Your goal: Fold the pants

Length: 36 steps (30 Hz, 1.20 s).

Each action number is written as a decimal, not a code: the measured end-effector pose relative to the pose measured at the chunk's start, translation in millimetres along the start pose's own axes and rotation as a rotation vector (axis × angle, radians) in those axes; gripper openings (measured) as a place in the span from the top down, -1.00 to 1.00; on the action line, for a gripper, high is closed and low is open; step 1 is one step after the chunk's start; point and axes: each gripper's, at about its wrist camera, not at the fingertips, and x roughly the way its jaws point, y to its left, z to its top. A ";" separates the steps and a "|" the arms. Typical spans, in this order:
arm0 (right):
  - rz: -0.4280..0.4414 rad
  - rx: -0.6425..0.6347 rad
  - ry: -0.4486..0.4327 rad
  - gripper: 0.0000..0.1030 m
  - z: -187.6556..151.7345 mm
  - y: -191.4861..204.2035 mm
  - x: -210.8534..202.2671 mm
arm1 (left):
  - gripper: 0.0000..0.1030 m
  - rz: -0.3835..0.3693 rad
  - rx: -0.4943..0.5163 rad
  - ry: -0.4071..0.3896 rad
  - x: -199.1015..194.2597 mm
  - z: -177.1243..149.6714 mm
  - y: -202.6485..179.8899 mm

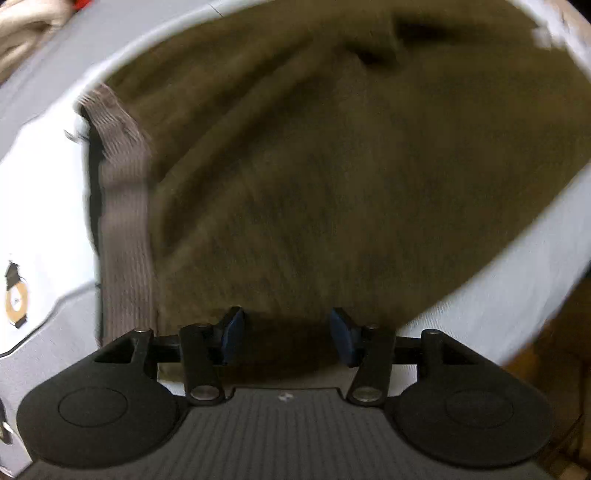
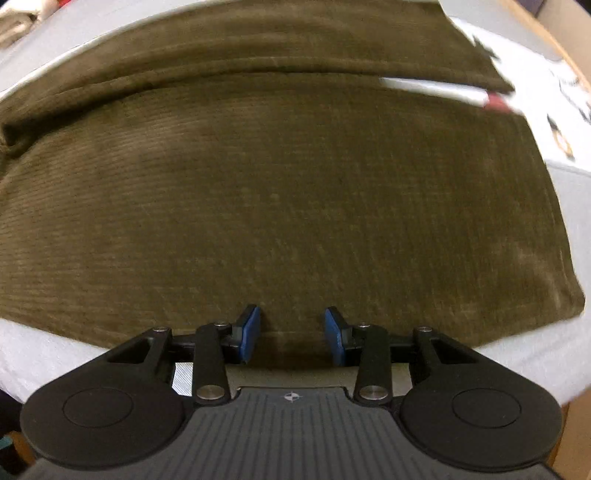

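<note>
Olive-brown corduroy pants (image 1: 332,166) lie spread on a pale sheet (image 1: 44,192), blurred in the left wrist view. Their grey ribbed waistband (image 1: 125,206) runs down the left side. My left gripper (image 1: 287,332) points down over the near edge of the fabric, blue pads (image 1: 232,332) apart and nothing pinched between them. In the right wrist view the pants (image 2: 277,184) fill the frame, with a folded layer's edge (image 2: 258,74) crossing near the top. My right gripper (image 2: 291,332) hovers over the near hem, open, with flat fabric showing in the gap.
The sheet (image 2: 576,206) carries small printed figures (image 2: 561,140) (image 1: 16,295). A thin white and red strip (image 2: 443,90) lies blurred at the pants' upper right. Cream cloth (image 1: 22,22) is piled at the far left corner. A wooden edge (image 2: 554,29) borders the right.
</note>
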 end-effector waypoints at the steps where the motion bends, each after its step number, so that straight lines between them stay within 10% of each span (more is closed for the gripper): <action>1: 0.008 0.020 -0.007 0.20 1.5 -1.3 -2.6 | -0.12 -0.005 -0.057 -0.065 -11.7 6.2 9.1; 5: 0.074 0.058 -0.201 0.20 14.4 1.8 -39.3 | -0.11 -0.034 -0.311 -0.352 -55.4 27.9 40.6; 10: 0.145 0.060 -0.433 0.20 37.0 15.1 -82.0 | 0.97 0.018 -0.426 -0.470 -61.6 64.0 49.4; 24: 0.274 0.039 -0.508 0.20 86.7 65.3 -98.9 | 0.96 0.071 -0.623 -0.507 -9.1 162.3 103.1; 27: 0.270 0.006 -0.498 0.20 88.3 72.8 -97.2 | 0.80 0.101 -0.593 -0.496 13.6 182.8 110.1; 33: 0.281 0.008 -0.475 0.20 95.0 69.9 -92.9 | -0.26 0.187 -0.475 -0.449 67.8 205.9 127.3; 36: 0.270 0.015 -0.466 0.20 97.9 66.2 -87.5 | -0.48 0.198 -0.443 -0.427 89.8 211.0 138.1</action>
